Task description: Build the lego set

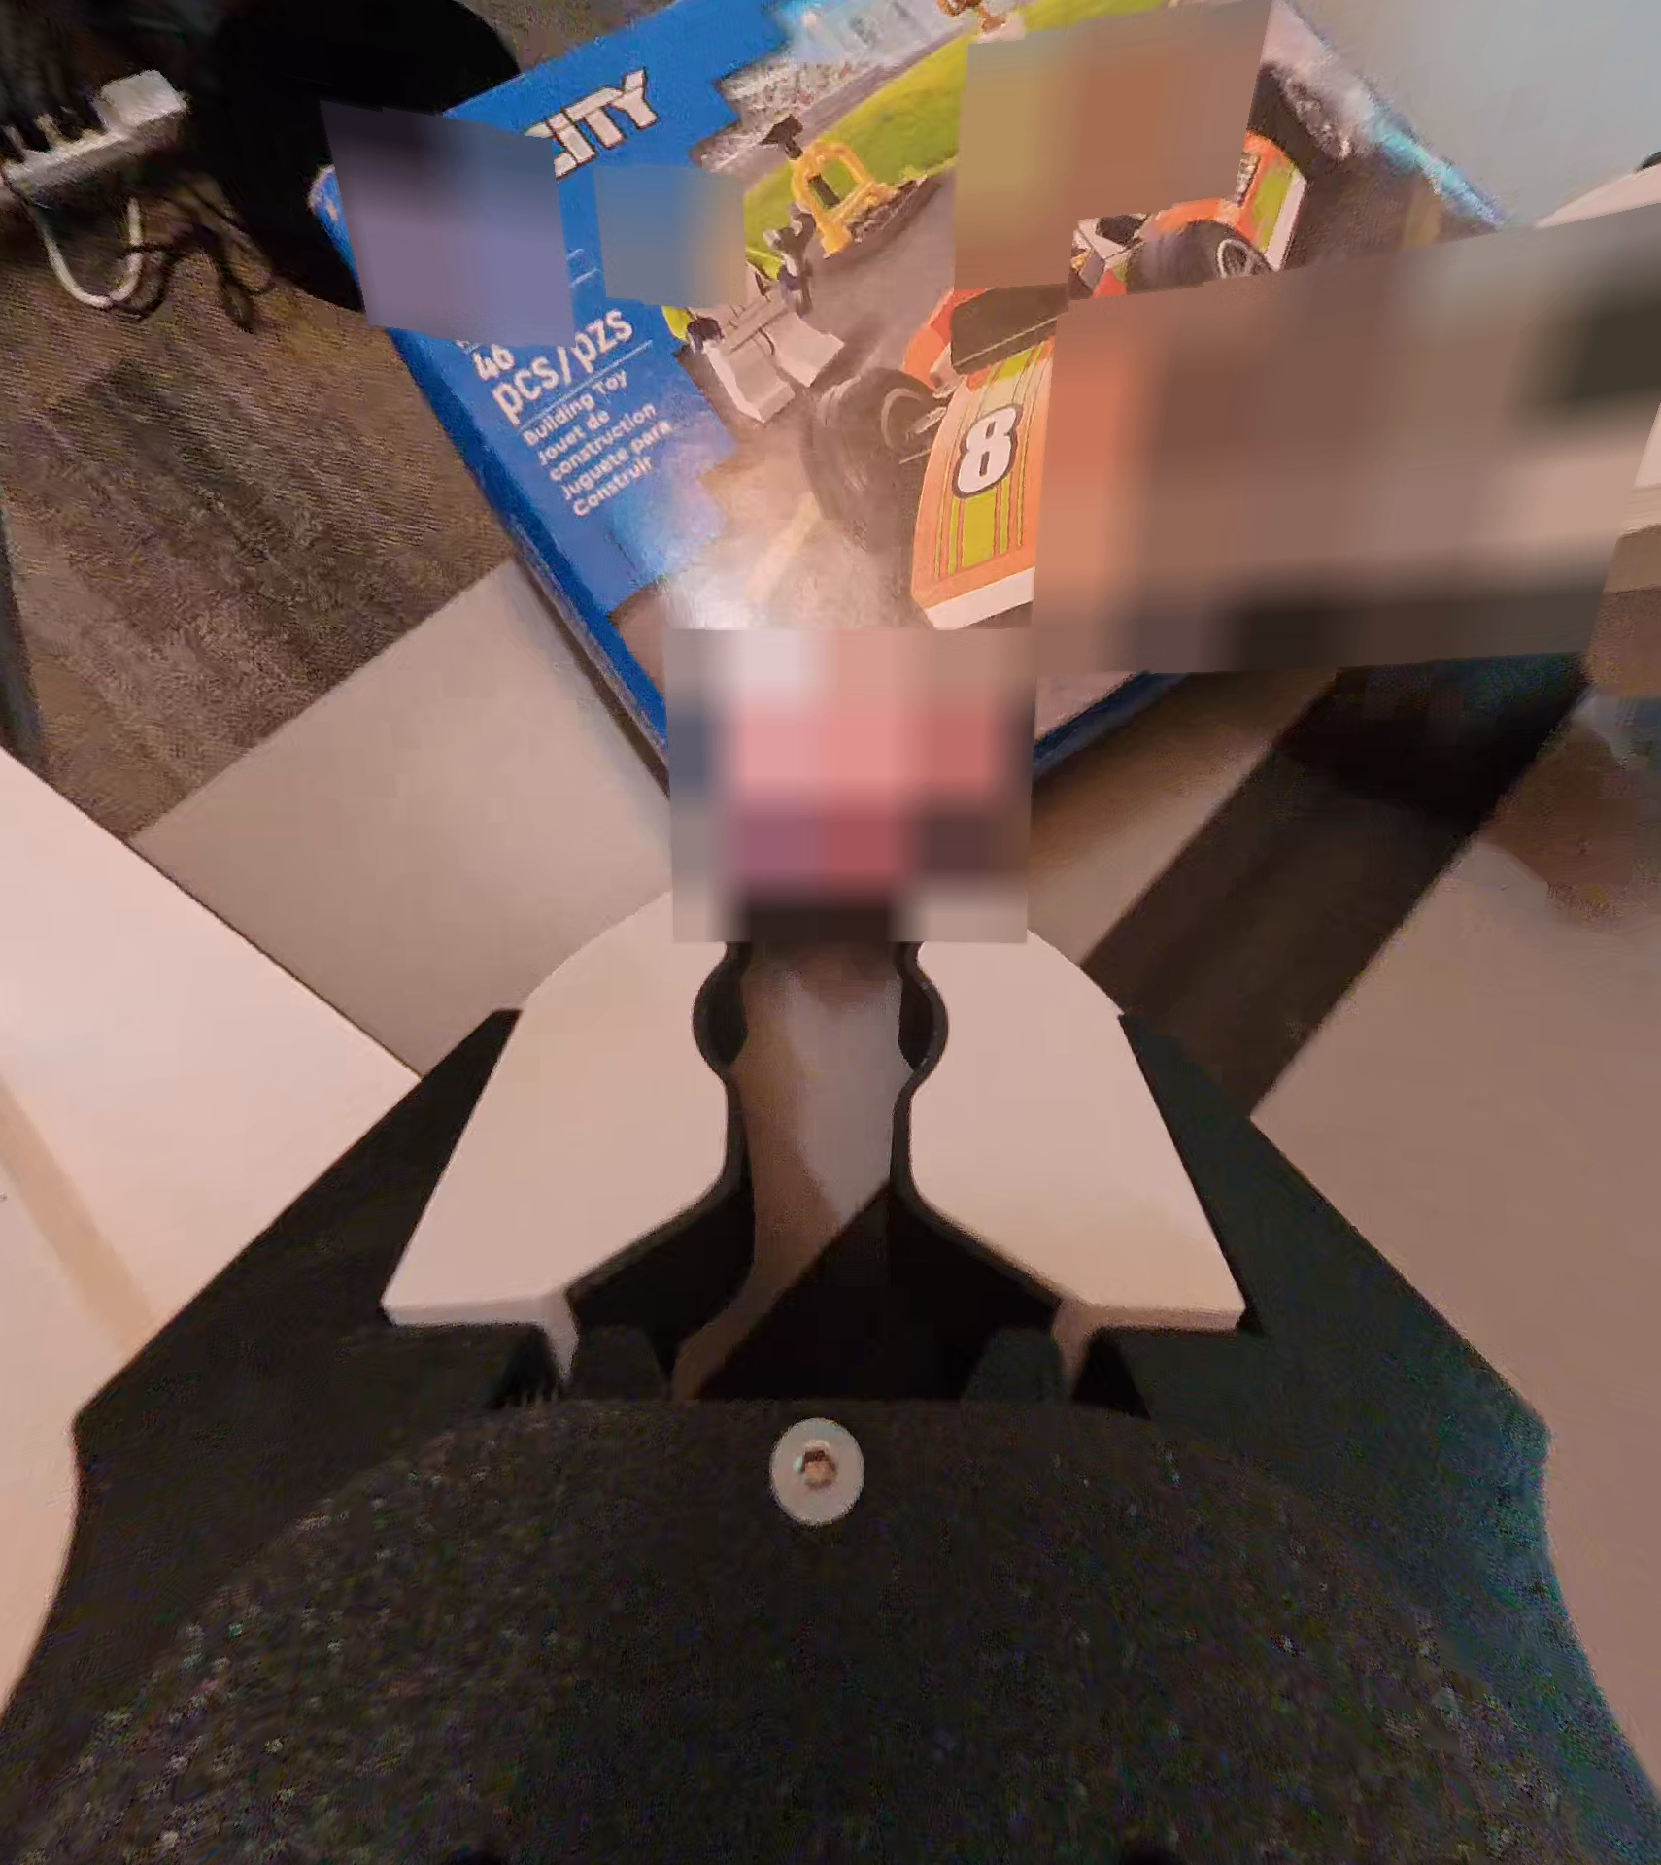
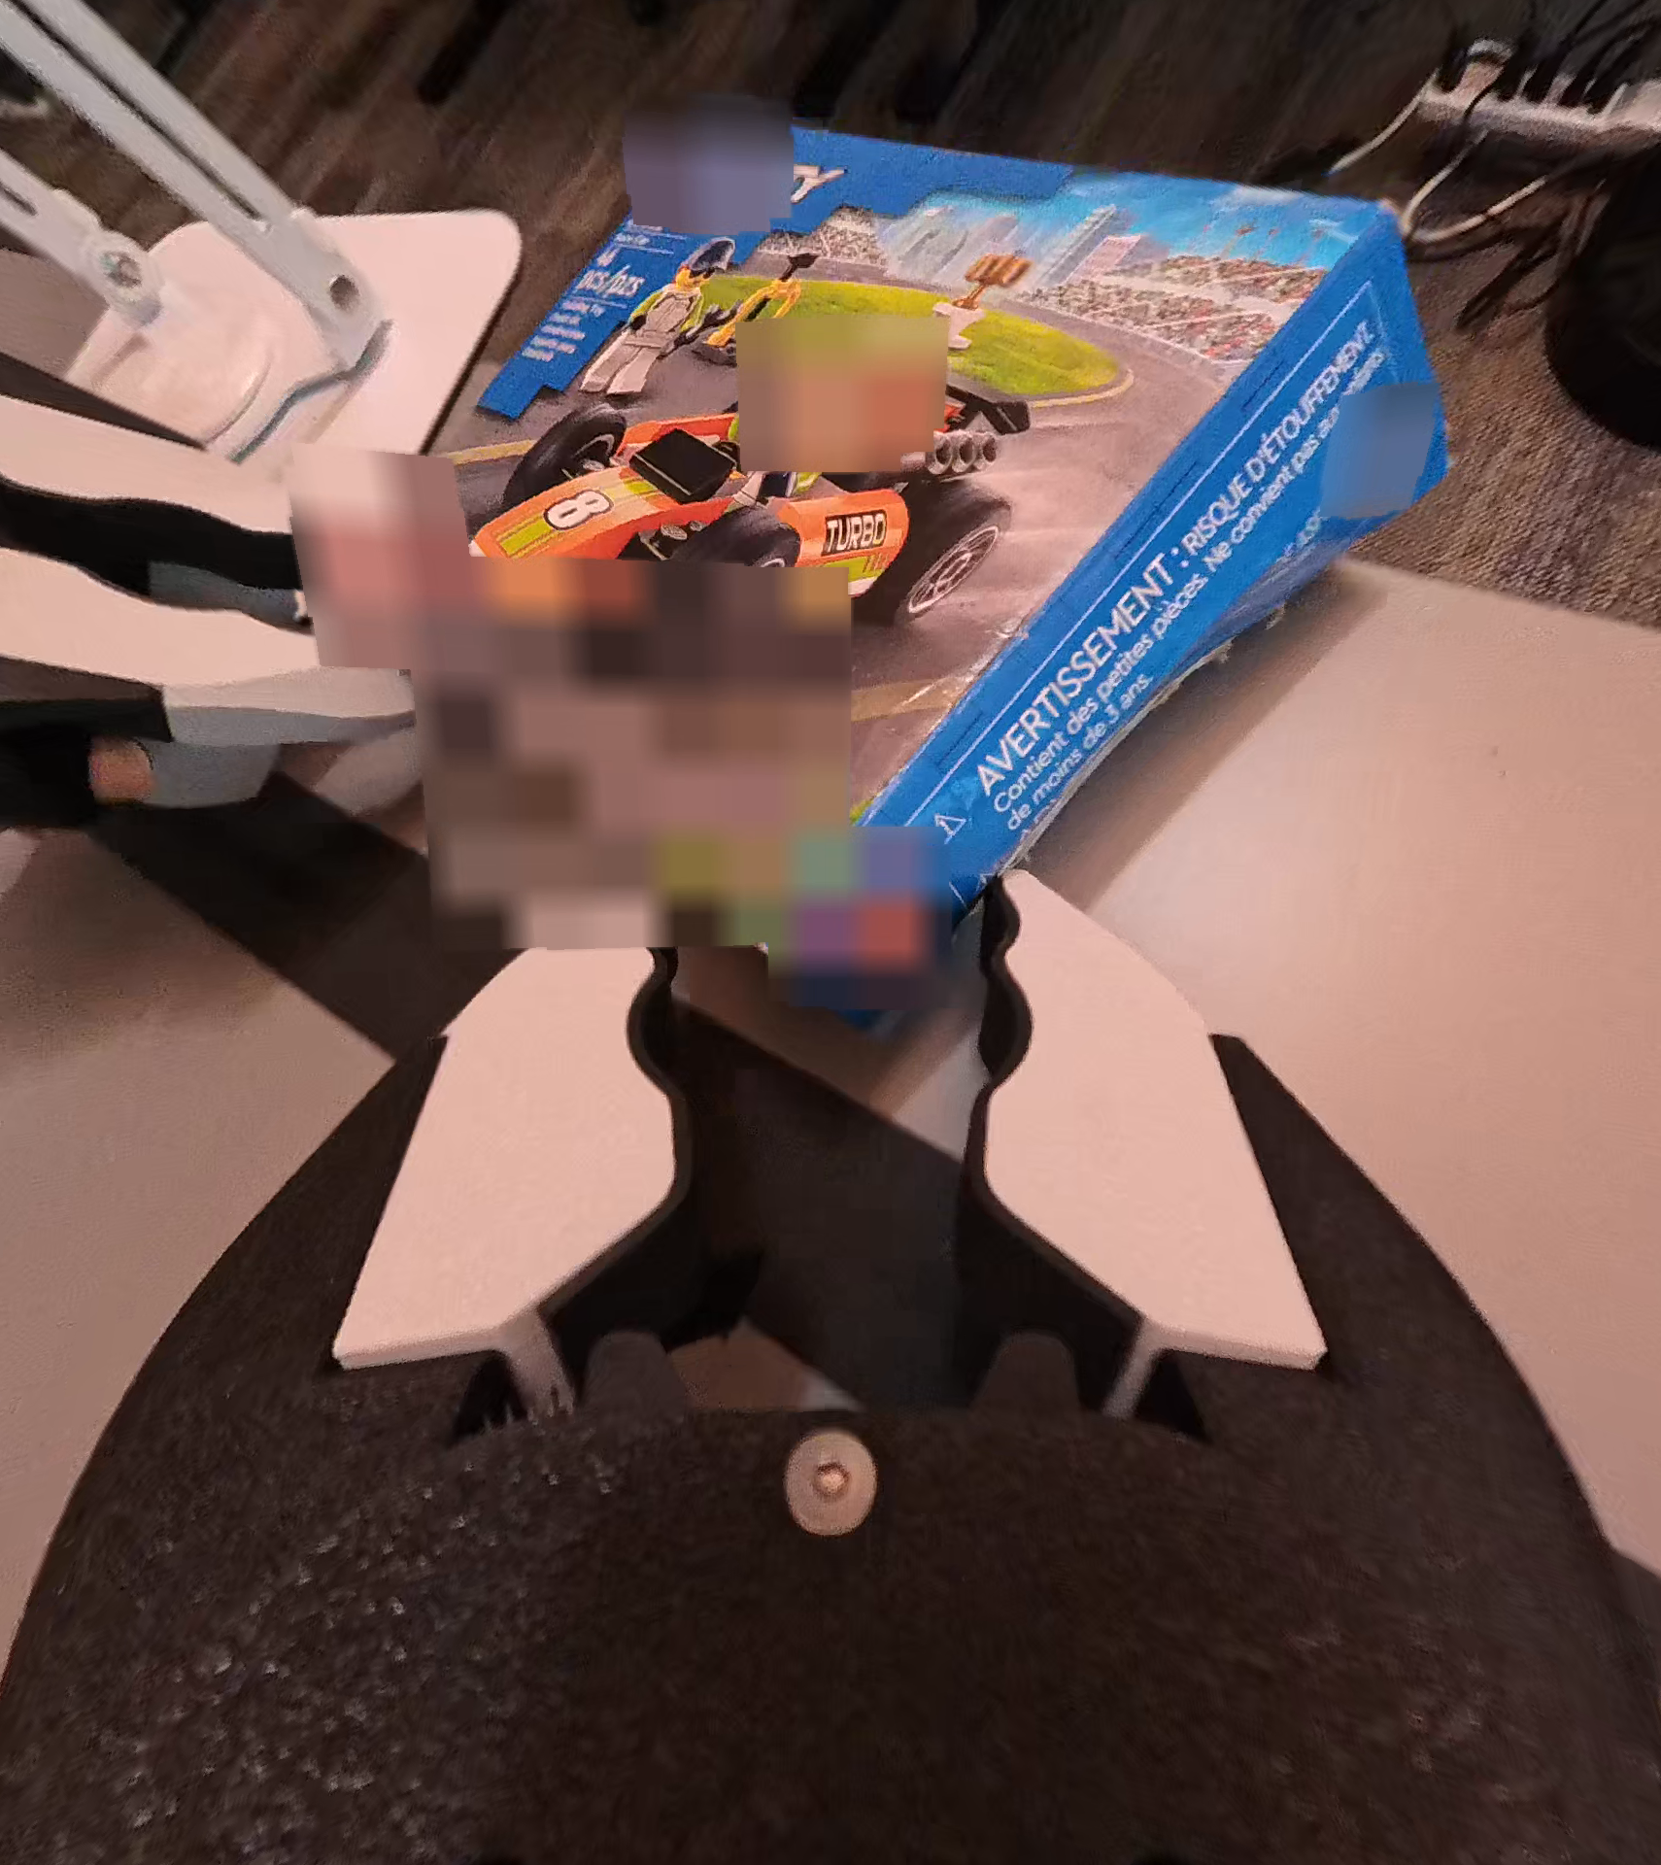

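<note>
Left wrist view: we see left gripper (image 1: pixel 816 969) with narrow gap, contents hidden by blur; lego box (image 1: pixel 604 404) tilted on tabletop (image 1: pixel 382 807) ahead. Right gripper (image 2: pixel 821 959) spread wide, empty, box corner between fingers.

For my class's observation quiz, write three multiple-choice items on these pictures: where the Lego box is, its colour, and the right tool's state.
1. The Lego box is: A just ahead of the right tool's tips; B far off on the carpet; C inside a drawer.
2. The box's side panel is: A red; B blue; C green.
3. The right tool is: A shut on a brick; B open; C shut on the box.
Answers: 1 A, its near corner reaches the tips; 2 B, the side shows blue; 3 B, its fingers stand wide apart.
</note>
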Demonstrator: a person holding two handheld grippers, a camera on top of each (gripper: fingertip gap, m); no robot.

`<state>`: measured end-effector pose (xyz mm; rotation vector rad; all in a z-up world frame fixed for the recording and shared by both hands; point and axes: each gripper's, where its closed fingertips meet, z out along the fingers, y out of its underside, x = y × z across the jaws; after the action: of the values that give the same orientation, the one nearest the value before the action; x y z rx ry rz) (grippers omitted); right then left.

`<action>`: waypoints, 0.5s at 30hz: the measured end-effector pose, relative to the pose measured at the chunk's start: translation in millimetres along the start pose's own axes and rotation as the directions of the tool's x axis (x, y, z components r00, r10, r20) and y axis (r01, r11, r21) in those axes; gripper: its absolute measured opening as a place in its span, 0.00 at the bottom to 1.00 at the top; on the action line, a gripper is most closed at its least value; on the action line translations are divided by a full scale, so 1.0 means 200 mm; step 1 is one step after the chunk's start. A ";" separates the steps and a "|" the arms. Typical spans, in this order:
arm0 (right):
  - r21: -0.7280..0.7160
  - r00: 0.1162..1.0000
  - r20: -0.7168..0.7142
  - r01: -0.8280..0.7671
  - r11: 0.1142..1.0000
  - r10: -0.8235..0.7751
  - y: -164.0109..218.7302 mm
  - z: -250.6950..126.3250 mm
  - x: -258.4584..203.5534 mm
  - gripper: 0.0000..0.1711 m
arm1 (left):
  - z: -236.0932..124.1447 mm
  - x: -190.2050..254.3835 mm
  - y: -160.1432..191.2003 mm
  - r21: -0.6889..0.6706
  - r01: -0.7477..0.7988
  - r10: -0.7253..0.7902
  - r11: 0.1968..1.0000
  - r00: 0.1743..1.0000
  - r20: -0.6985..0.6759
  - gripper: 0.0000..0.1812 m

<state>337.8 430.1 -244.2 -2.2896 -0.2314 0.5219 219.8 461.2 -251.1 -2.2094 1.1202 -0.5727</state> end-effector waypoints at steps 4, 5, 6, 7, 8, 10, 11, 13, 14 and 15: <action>-0.059 0.999 0.014 0.047 0.997 -0.046 0.09 -0.12 -0.10 0.29 | -0.11 0.08 0.04 0.014 -0.057 0.057 0.998 0.998 -0.036 0.15; -0.073 0.997 0.006 0.076 0.994 -0.076 0.12 -0.15 -0.12 0.28 | -0.14 0.12 0.07 -0.005 -0.074 0.073 0.997 0.995 -0.067 0.15; -0.096 0.996 0.010 0.095 0.991 -0.094 0.16 -0.18 -0.15 0.28 | -0.17 0.16 0.12 -0.047 -0.097 0.091 0.994 0.989 -0.117 0.16; -0.124 0.995 0.035 0.100 0.987 -0.096 0.21 -0.21 -0.19 0.28 | -0.20 0.19 0.18 -0.091 -0.124 0.108 0.988 0.981 -0.163 0.18; -0.158 0.994 0.076 0.094 0.983 -0.083 0.26 -0.25 -0.24 0.34 | -0.23 0.22 0.23 -0.121 -0.154 0.128 0.981 0.972 -0.199 0.20; -0.185 0.989 0.143 0.073 0.980 -0.046 0.32 -0.32 -0.31 0.43 | -0.30 0.24 0.28 -0.150 -0.155 0.110 0.976 0.956 -0.271 0.25; -0.177 0.986 0.164 0.058 0.983 -0.029 0.33 -0.35 -0.31 0.46 | -0.34 0.24 0.28 -0.145 -0.117 0.068 0.983 0.950 -0.305 0.27; -0.143 0.983 0.184 -0.001 0.990 0.027 0.29 -0.41 -0.28 0.49 | -0.38 0.21 0.25 -0.128 -0.010 -0.036 0.992 0.935 -0.354 0.30; -0.125 0.980 0.188 -0.043 0.991 0.066 0.26 -0.42 -0.25 0.50 | -0.38 0.18 0.23 -0.126 0.046 -0.088 0.991 0.929 -0.361 0.32; -0.110 0.975 0.192 -0.094 0.990 0.114 0.23 -0.42 -0.22 0.50 | -0.36 0.16 0.21 -0.125 0.104 -0.144 0.987 0.920 -0.363 0.34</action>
<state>335.4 330.1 -212.8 -2.3568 -0.2406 0.8104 168.7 393.0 -222.7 -2.3347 1.2232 -1.0455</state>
